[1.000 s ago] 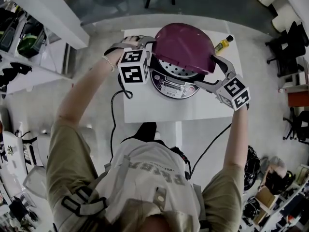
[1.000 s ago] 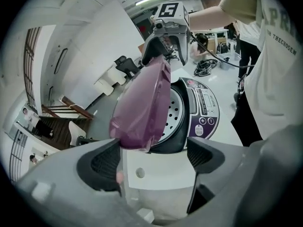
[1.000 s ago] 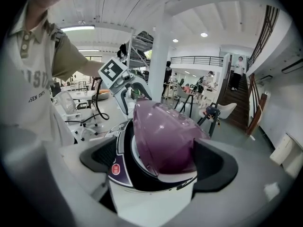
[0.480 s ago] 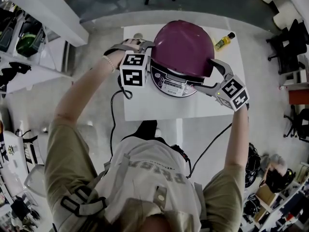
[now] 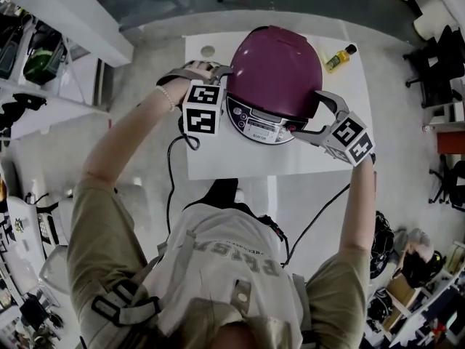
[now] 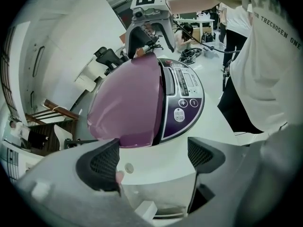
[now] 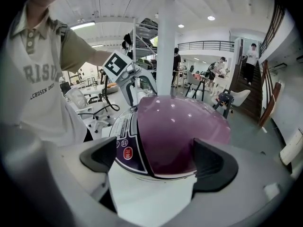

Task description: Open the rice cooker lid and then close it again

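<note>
Closest to me, the person leaned over the white bench [image 5: 218, 162] with both arms stretched forward, a dark cable [image 5: 170, 173] trailing down off the near edge. The left claw [image 5: 219, 71] stood against the left flank of the rice cooker [image 5: 256, 131] and the right claw [image 5: 314, 113] against its right flank, so the pot sat between the two tools. Seen along the left claw [image 6: 156, 157], its jaws were spread wide with the cooker's white body filling the gap, clamped on nothing. The right claw [image 7: 158, 160] was likewise released, its jaws standing apart either side of the white shell just below the lid's edge. The purple lid [image 5: 277, 67] lay down over the pot, domed side up, with the control panel [image 5: 254, 126] showing in front of it. Whether the latch had caught I could not tell. To my eye the closing half of the job was at its end. The next move called for a firm press on the lid's front edge to seat it, then drawing both claws clear without nudging the cooker. Beyond it, near the far right corner, lay a small yellow bottle [image 5: 338, 58]
</note>
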Demonstrator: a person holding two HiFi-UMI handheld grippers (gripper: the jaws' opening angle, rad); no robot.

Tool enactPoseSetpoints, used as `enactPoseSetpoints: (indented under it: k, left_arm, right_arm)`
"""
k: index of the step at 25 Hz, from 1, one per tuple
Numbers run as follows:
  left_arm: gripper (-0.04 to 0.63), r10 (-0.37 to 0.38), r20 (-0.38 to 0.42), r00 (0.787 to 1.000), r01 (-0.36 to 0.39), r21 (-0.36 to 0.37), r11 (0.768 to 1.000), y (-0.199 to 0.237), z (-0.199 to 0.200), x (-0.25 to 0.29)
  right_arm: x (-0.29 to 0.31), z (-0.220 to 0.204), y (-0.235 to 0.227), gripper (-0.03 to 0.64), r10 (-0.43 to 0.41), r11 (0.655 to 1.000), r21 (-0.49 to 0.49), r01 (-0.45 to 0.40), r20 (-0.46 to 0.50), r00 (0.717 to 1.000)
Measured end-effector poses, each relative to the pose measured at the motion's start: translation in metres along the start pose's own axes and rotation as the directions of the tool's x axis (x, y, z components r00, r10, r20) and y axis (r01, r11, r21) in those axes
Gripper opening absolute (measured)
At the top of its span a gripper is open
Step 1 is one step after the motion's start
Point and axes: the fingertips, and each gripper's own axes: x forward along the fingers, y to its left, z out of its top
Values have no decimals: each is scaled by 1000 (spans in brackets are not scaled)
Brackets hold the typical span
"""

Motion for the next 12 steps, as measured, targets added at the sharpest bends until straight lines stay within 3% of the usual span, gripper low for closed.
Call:
enactPoseSetpoints:
  k: [12]
  left_arm:
    - [462,-11,-37,999,12,39,999,-6,-3,9]
  right_arm:
    - [6,-10,4,477,23,999,-21,-24,-43,999]
